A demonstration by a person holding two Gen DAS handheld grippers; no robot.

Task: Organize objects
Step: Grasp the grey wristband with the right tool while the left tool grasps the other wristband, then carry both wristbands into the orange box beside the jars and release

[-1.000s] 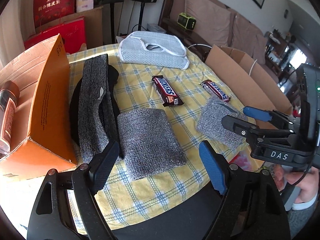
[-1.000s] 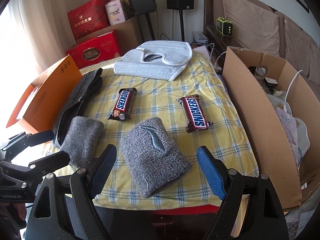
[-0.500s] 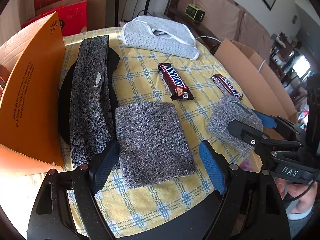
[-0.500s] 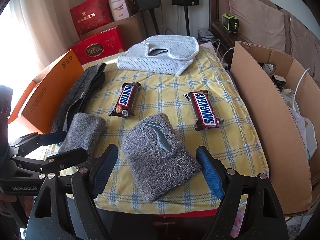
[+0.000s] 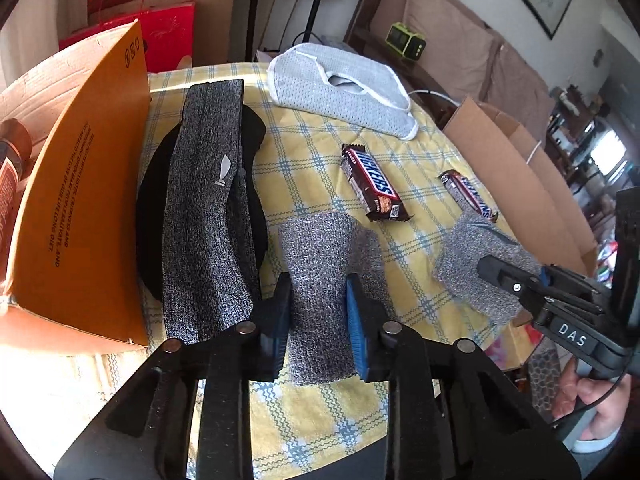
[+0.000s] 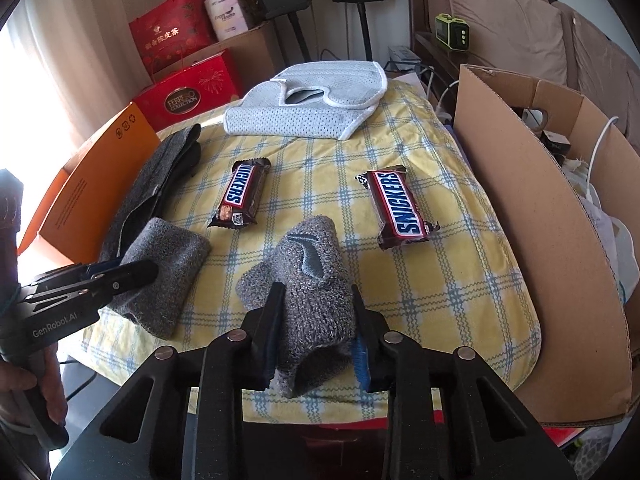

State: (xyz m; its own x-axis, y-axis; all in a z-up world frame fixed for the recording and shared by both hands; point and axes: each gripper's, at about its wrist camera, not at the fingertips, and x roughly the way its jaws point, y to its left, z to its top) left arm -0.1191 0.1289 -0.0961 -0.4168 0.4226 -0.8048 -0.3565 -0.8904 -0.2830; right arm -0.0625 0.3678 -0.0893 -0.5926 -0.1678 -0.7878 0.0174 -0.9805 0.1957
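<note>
Both sets of jaws, wide a second ago, are now closing on the wristbands, which have bunched up between the pads.

Left wrist view: left gripper pinches the near end of the dark grey speckled knit wristband; cloth is squeezed narrow between the blue pads, far end fanned out on the yellow-and-blue plaid tablecloth. Gripper points steeply down at the table's near edge. Long grey knit headband lies just left of it, against the orange cardboard box. Right gripper enters from the right, a hand on its handle.

Right wrist view: right gripper clamps the light grey knit wristband with a swoosh logo, folded into a hump between the pads, also angled steeply down. Two Snickers bars lie beyond: left bar, right bar. Grey mesh garment sits at the far end. Brown cardboard box stands along the right edge.
</note>
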